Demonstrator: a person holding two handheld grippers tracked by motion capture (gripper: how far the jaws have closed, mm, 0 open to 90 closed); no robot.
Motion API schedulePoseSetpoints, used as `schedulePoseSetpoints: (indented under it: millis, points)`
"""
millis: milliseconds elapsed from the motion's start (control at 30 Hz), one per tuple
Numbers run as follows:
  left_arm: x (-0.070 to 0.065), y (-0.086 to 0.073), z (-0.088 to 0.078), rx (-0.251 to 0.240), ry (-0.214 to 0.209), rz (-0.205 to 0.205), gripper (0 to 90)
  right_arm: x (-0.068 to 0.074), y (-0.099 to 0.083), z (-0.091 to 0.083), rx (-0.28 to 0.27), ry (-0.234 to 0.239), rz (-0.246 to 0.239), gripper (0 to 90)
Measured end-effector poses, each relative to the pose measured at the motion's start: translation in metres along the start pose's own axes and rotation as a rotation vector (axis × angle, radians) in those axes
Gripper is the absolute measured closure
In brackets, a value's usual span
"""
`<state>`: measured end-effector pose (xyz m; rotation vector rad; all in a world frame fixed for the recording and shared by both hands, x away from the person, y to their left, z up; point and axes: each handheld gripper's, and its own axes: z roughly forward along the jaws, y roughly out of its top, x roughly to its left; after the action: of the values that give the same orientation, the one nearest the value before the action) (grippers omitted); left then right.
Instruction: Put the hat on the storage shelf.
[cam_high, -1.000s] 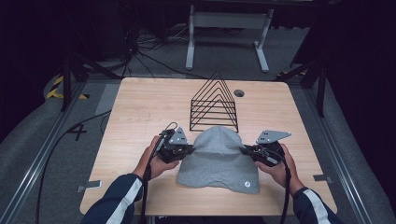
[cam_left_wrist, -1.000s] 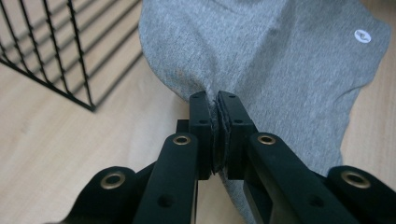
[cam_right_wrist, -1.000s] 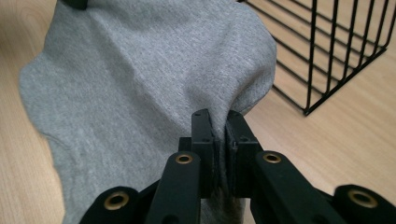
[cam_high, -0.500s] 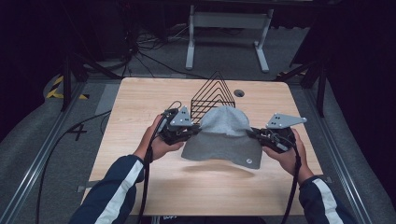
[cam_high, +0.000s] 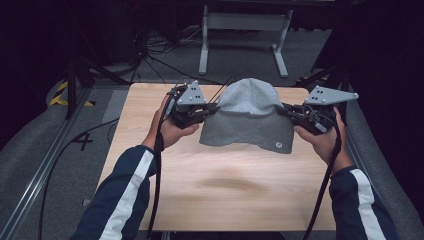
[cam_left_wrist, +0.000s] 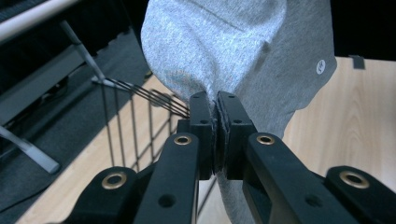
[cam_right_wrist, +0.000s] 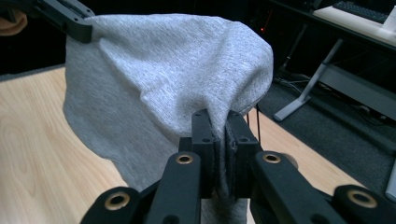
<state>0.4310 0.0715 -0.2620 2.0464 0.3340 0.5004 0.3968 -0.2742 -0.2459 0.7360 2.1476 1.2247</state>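
Gripping the soft grey knit beanie (cam_high: 247, 117) by its two side edges, my left gripper (cam_high: 209, 107) and right gripper (cam_high: 286, 111) are both clenched on the fabric, which hangs stretched between them above the light wooden table (cam_high: 225, 190). At twelve o'clock behind it stands the black wire triangular rack (cam_left_wrist: 135, 121). Toward six o'clock the tabletop lies bare to its near edge.

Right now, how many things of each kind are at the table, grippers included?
Grey beanie: 1
Black wire rack: 1
Grippers, left gripper and right gripper, both pinching the beanie: 2
Total: 4
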Motion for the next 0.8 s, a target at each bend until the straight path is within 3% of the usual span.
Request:
schedulePoseSetpoints:
  millis: [367,567,800]
  points:
    - [0.028,0.024,-0.007,-0.032,0.056,-0.020,85.8,-0.012,0.035,0.013,-0.026,-0.031,-0.012,84.4]
    - [0.042,0.038,-0.012,-0.056,0.095,-0.035,85.8,-0.019,0.057,0.018,-0.032,-0.075,-0.037,84.3]
    - [0.063,0.045,-0.004,-0.023,0.134,-0.044,85.8,-0.030,0.072,0.037,-0.034,-0.090,-0.030,84.3]
